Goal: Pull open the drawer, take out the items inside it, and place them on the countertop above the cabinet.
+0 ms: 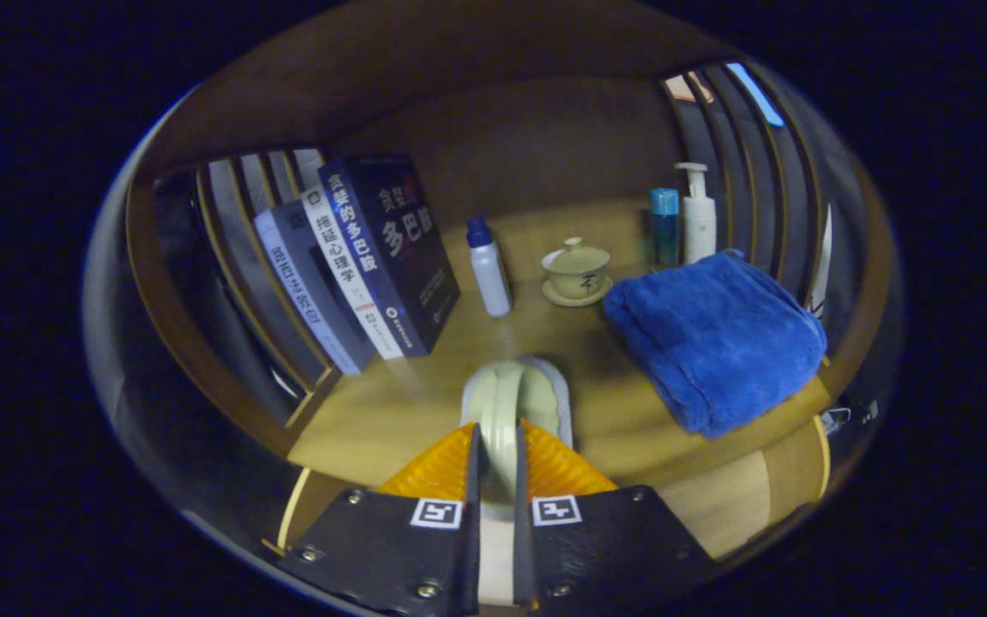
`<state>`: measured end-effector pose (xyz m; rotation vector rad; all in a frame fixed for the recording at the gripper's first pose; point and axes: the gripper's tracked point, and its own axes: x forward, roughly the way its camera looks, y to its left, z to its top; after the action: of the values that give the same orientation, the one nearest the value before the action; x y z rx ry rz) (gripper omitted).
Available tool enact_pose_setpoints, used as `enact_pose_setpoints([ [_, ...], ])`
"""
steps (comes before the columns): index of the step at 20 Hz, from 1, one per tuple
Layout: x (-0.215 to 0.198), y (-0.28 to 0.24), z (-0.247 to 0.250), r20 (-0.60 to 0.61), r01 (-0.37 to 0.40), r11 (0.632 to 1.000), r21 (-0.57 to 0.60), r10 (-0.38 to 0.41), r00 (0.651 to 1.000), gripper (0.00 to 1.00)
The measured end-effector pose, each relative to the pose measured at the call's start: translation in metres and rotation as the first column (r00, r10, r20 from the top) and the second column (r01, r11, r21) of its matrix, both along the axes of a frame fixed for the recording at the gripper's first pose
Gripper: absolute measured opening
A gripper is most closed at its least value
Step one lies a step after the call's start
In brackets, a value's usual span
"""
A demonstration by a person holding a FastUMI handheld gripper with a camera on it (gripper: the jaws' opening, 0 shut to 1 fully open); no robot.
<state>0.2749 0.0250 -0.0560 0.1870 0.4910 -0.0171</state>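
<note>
The tongs (495,454) are nearly closed, both fingers pressing on the rim of a pale green dish (512,410) that juts forward from between them over the wooden counter (391,411). Beyond the dish stand a white bottle (489,267) and a lidded cup on a saucer (577,271), with leaning books (365,266) to the left and a folded blue towel (716,338) to the right.

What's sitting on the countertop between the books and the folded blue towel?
In the gripper view, a small white bottle with a blue cap and a lidded teacup on its saucer stand between the books and the towel.
</note>
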Motion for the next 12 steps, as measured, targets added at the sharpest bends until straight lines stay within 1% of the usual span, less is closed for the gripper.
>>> enact_pose_setpoints([
  [2, 0.017, -0.001, 0.000, -0.002, 0.012, 0.999, 0.039, -0.012, 1.000, 0.16],
  [4, 0.035, -0.010, 0.003, 0.019, 0.024, 0.999, 0.026, -0.025, 1.000, 0.16],
  [5, 0.045, -0.013, 0.004, 0.027, 0.036, 0.999, 0.039, -0.037, 0.999, 0.16],
  [7, 0.053, -0.016, 0.006, 0.037, 0.060, 0.996, 0.062, -0.062, 0.997, 0.16],
  [9, 0.057, -0.020, 0.007, 0.055, 0.071, 0.996, 0.048, -0.074, 0.996, 0.17],
  [10, 0.055, -0.020, 0.008, 0.062, 0.074, 0.997, 0.030, -0.075, 0.995, 0.19],
  [12, 0.042, -0.020, 0.018, 0.108, 0.073, 0.997, 0.003, -0.073, 0.991, 0.39],
])
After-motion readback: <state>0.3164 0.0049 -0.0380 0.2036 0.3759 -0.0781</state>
